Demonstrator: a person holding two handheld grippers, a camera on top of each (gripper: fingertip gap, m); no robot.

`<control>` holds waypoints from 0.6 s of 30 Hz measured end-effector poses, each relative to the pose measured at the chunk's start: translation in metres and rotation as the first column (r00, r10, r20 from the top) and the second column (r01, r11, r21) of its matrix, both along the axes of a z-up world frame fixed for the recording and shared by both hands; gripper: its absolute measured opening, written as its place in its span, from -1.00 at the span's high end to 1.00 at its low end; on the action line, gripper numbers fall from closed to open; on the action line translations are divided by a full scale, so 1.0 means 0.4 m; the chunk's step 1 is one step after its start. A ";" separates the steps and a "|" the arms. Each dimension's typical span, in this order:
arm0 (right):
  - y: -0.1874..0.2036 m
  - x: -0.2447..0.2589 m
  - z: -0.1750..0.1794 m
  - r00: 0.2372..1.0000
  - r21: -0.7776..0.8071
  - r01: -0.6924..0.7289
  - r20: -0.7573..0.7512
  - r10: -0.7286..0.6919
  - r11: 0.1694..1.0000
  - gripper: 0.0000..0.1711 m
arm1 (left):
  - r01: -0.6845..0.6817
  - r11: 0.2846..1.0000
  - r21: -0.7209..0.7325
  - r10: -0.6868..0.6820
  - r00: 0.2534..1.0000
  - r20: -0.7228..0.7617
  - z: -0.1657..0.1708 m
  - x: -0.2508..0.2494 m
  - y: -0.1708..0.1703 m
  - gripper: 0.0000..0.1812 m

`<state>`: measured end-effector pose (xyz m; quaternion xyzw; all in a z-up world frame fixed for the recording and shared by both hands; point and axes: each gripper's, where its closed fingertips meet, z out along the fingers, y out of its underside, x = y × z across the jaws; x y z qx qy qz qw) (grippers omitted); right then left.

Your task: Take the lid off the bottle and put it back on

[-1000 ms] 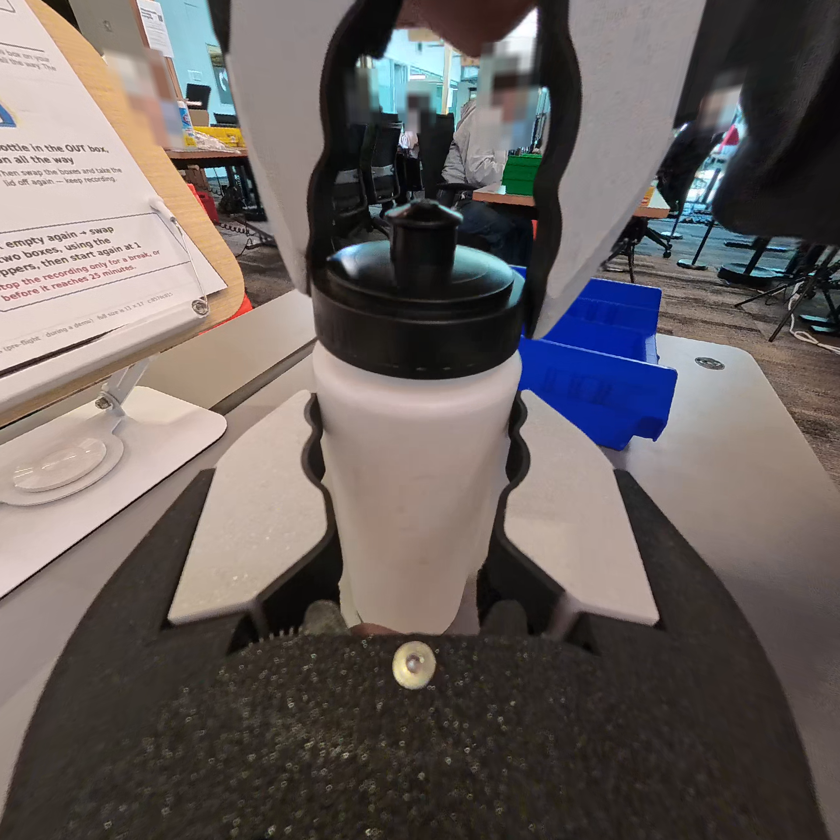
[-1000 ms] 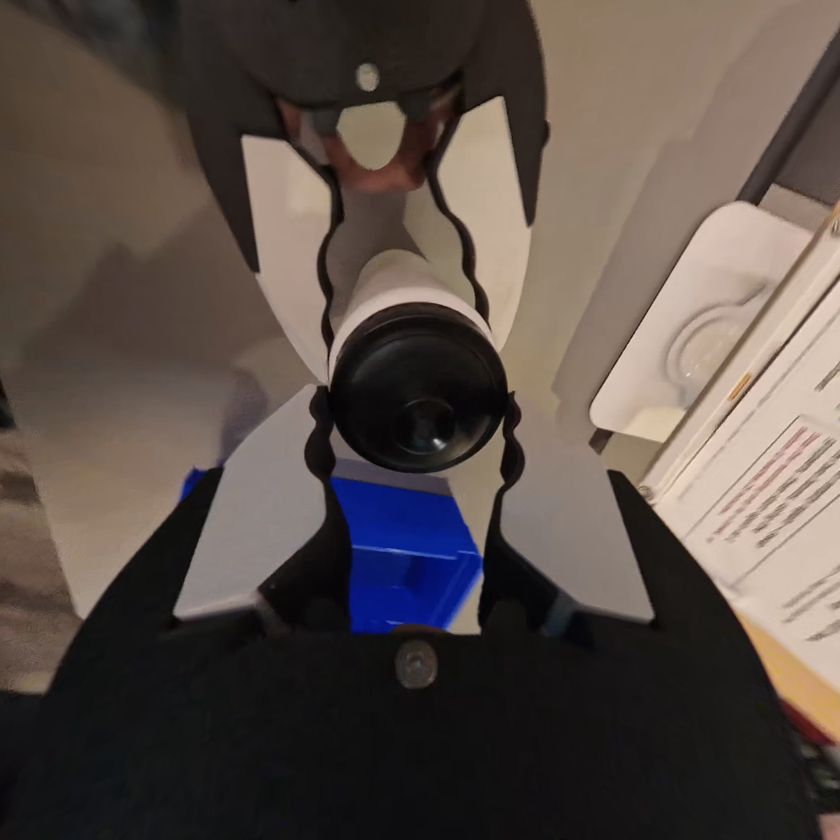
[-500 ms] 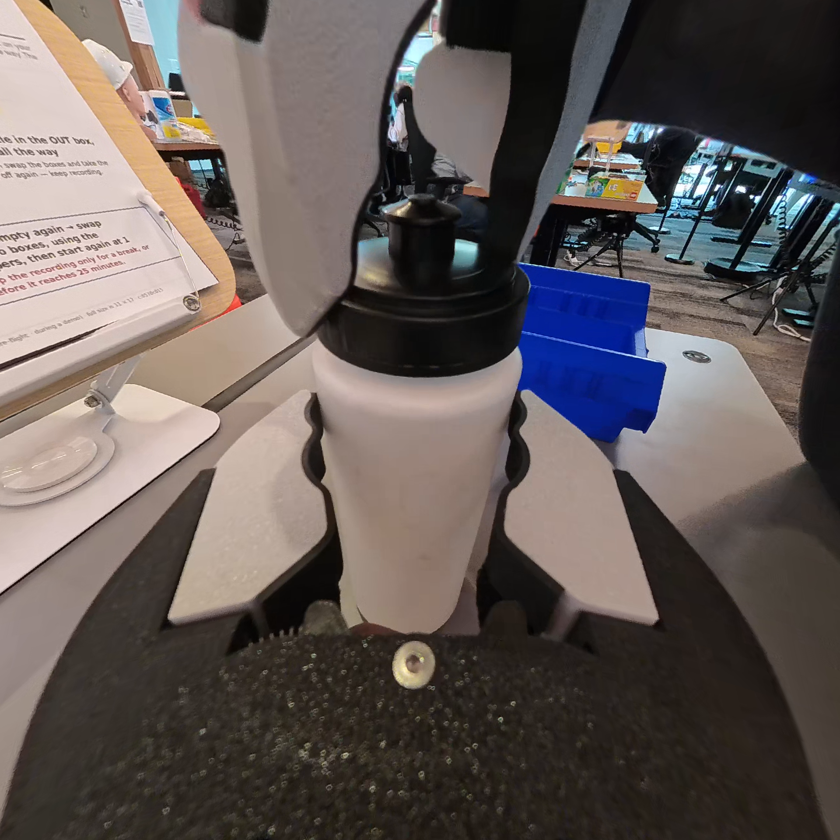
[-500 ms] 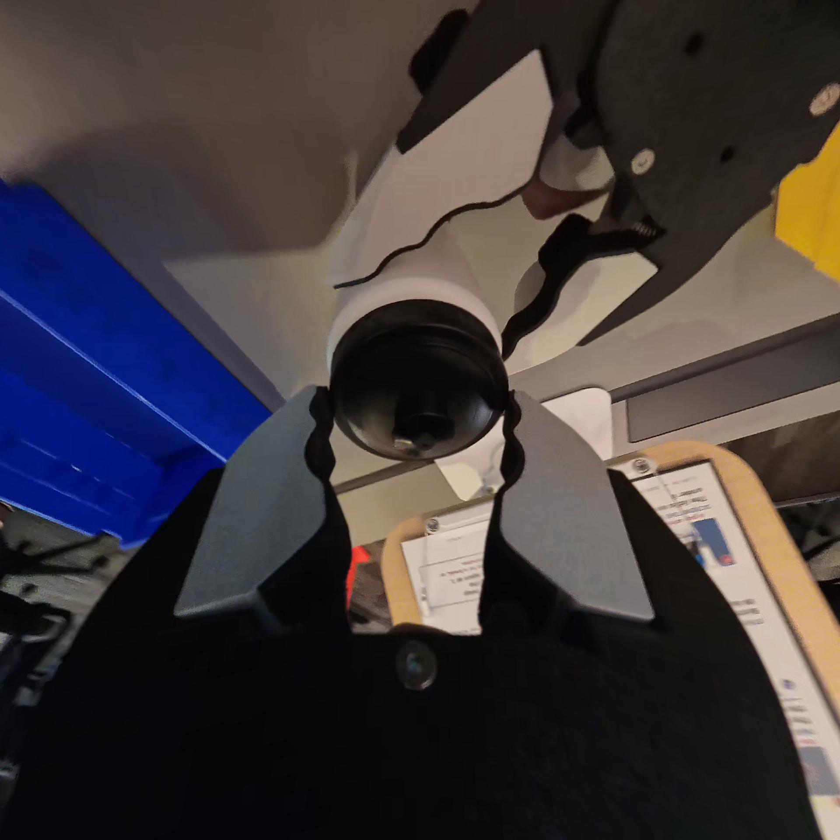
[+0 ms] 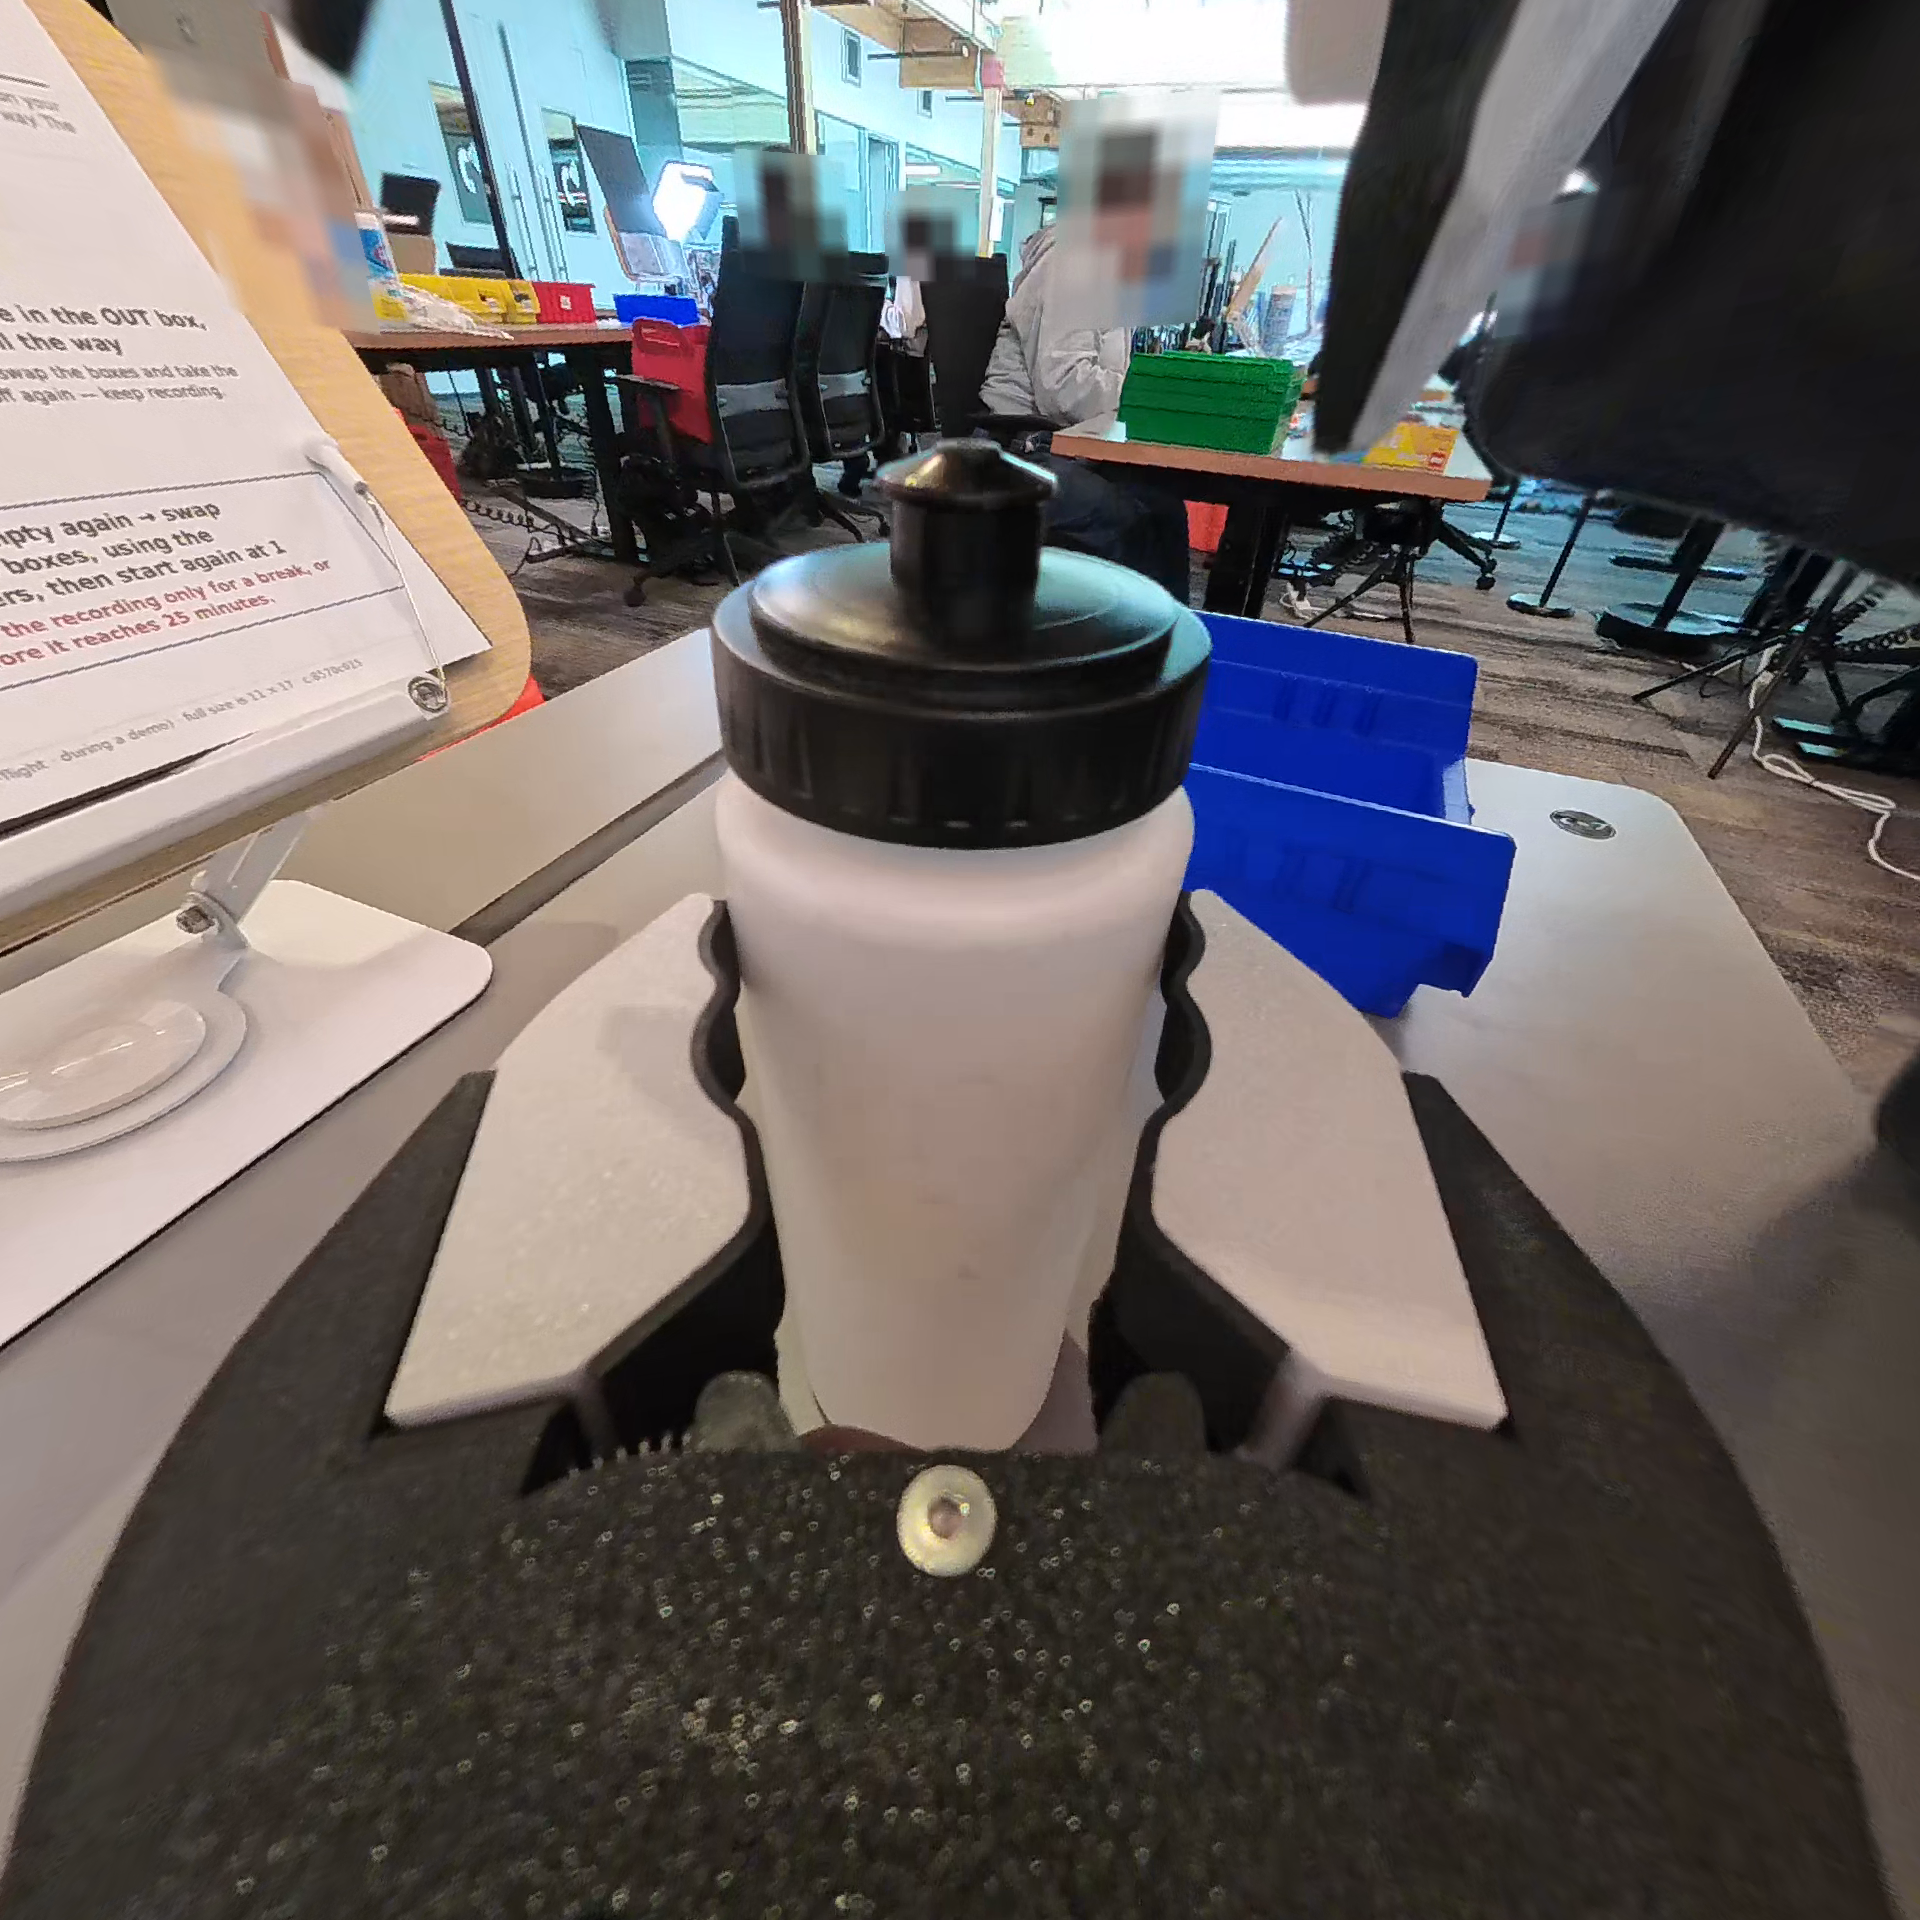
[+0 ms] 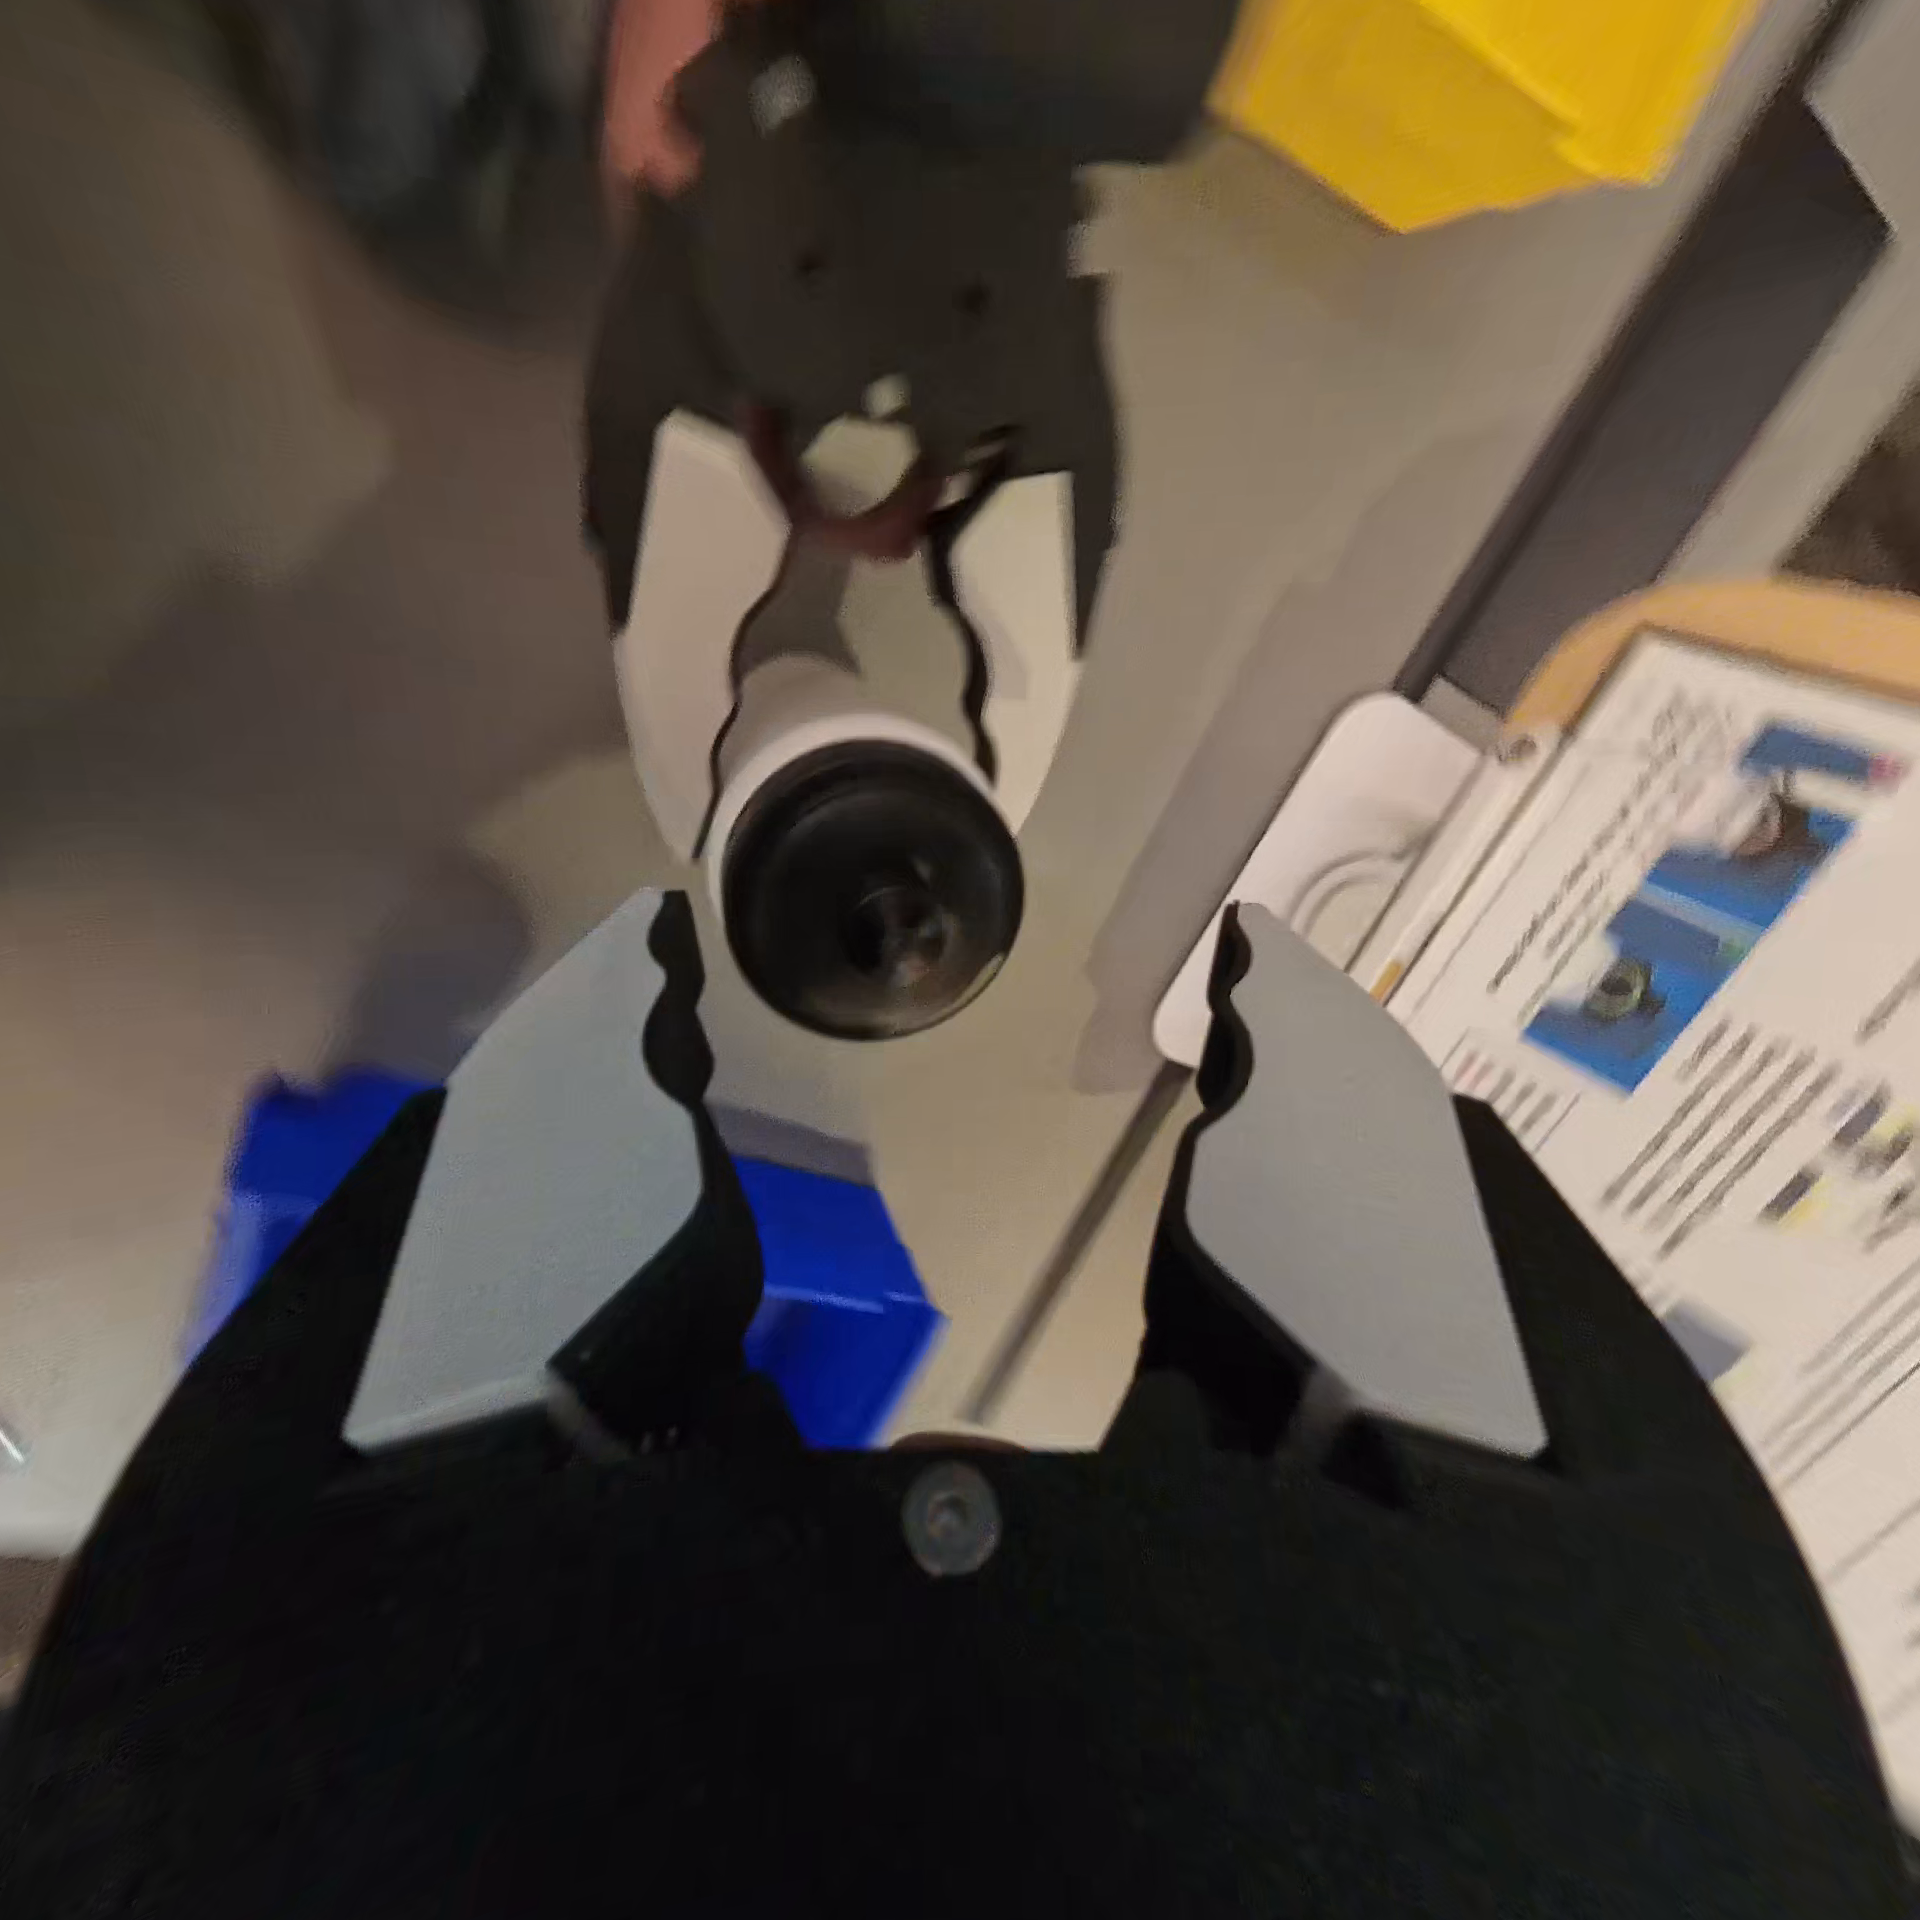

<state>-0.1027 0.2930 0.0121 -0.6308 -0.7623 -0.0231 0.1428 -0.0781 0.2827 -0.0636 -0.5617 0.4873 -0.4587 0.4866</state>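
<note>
One bottle (image 5: 951, 1091) with one lid (image 5: 961, 707), two grippers, one blue bin (image 5: 1340, 821), one yellow bin (image 6: 1455, 94), one stand (image 5: 208, 987) holding a printed sheet (image 5: 135, 468).

The left gripper (image 5: 951, 956) is clamped on the white bottle body at frame centre; the bottle stands upright, and its base is hidden behind the gripper's black body. The black ribbed lid with a pull spout sits on the bottle.

The right gripper (image 6: 945, 977) has its jaws spread apart, holding nothing; the lid lies just beyond and between its tips, not touching them. That view is blurred. Its blue bin, lower left, is half hidden by the gripper. In the left view's upper right, dark shapes are cut off and hard to identify. The table (image 5: 1621, 1039) fills the middle right.
</note>
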 end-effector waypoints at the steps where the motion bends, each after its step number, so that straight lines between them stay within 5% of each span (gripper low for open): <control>1: 0.011 -0.005 0.008 0.990 0.000 0.125 -0.069 -0.125 0.992 -0.10 | -0.004 1.000 0.000 0.004 1.000 0.002 0.000 0.001 0.001 0.14; 5: 0.030 -0.006 -0.005 0.779 -0.110 0.548 -0.295 -0.554 0.829 -0.08 | -0.024 1.000 -0.012 0.024 0.999 0.031 0.002 0.006 0.009 0.14; 12: 0.002 0.049 -0.089 0.537 -0.090 0.815 -0.251 -0.805 0.572 -0.07 | -0.031 0.999 -0.007 0.031 0.999 0.033 0.002 0.009 0.009 0.14; 18: -0.012 0.046 -0.106 0.527 -0.137 0.817 -0.217 -0.822 0.560 0.17 | -0.034 0.999 -0.002 0.034 0.999 0.024 0.001 0.010 0.008 0.14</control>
